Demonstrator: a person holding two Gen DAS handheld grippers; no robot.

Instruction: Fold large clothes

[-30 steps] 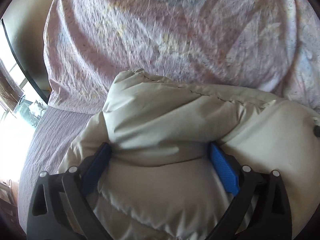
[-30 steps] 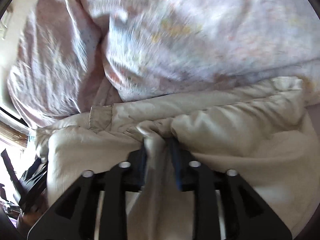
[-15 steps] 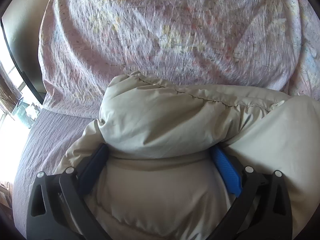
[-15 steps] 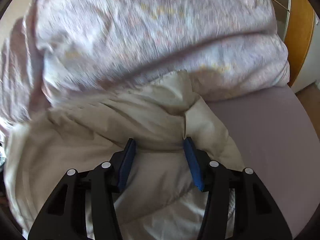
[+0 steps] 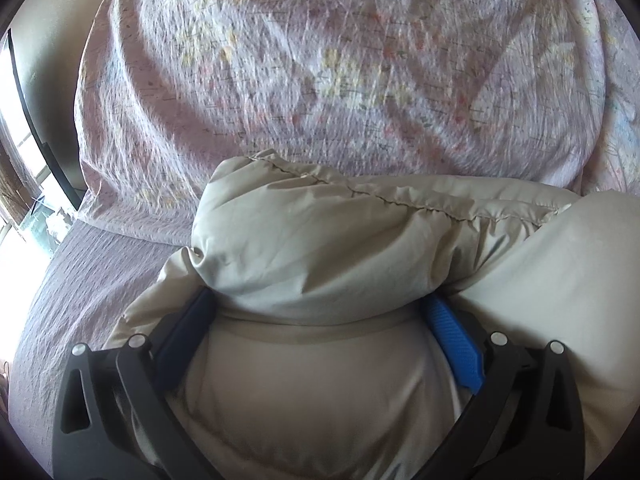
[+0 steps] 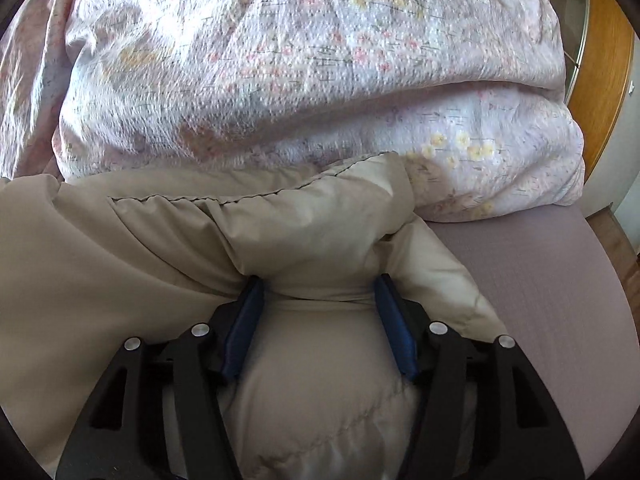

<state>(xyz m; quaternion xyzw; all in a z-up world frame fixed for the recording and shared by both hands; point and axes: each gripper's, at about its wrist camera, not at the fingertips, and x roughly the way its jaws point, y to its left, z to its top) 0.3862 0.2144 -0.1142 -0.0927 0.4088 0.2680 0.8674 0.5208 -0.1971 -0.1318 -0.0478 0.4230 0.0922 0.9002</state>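
A beige puffy jacket point(image 5: 320, 240) lies bunched on the bed, a stitched seam running along its top fold. My left gripper point(image 5: 320, 296) stands wide over it. The padded fold bulges between and over the blue pads point(image 5: 456, 344), which do not squeeze it. In the right wrist view the same jacket point(image 6: 300, 224) fills the left and middle. My right gripper point(image 6: 319, 280) has its jaws opening, with a thick roll of jacket lying loosely between the pads point(image 6: 244, 320). The fingertips of both grippers are tucked under the overhanging fold.
A big floral pink duvet point(image 5: 320, 60) is heaped right behind the jacket and fills the far side point(image 6: 300, 60). Mauve bedsheet point(image 5: 80, 280) shows at left, and more sheet point(image 6: 540, 280) at right. A bright window point(image 5: 20, 184) is far left, a wooden door point(image 6: 608, 60) far right.
My right gripper went from a narrow pinch on a jacket fold to jaws spread apart, and it swung down and to the right along the jacket. The left gripper barely moved.
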